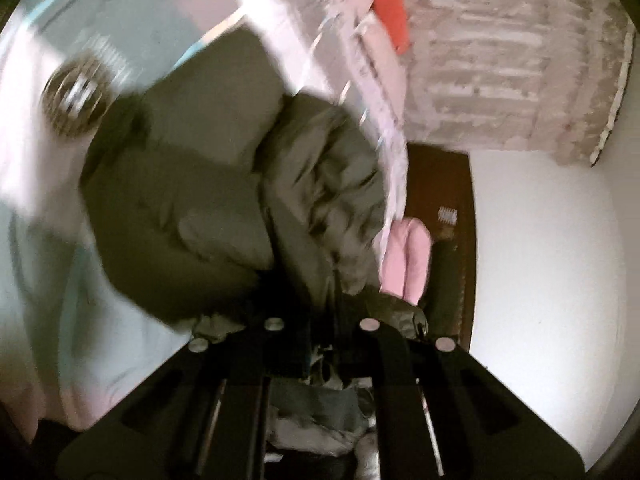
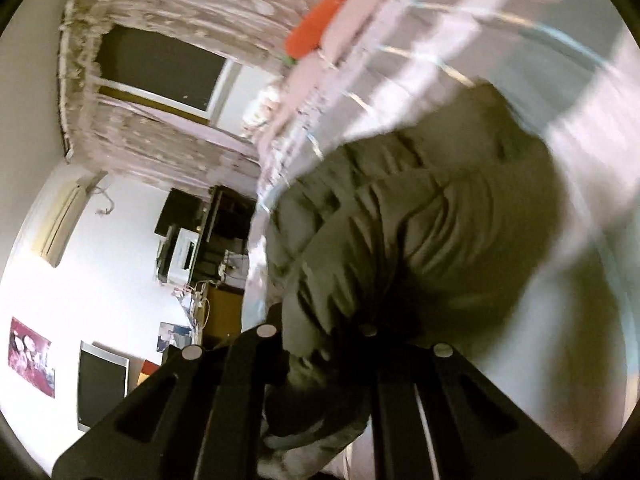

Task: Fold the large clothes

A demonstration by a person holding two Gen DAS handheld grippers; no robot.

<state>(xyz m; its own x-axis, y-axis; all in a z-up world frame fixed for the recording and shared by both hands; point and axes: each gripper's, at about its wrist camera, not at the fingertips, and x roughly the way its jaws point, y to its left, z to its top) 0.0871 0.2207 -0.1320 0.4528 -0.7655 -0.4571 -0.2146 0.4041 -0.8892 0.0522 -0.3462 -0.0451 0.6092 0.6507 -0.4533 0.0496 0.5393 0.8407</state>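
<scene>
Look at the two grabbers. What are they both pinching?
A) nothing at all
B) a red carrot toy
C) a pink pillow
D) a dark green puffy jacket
D: the left gripper and the right gripper are each shut on bunched fabric of the dark green puffy jacket, which spreads out ahead of both cameras.

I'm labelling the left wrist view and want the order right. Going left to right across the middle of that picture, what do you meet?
Pale blue bedding → olive green garment → pink soft item → dark wooden furniture → white wall.
</scene>
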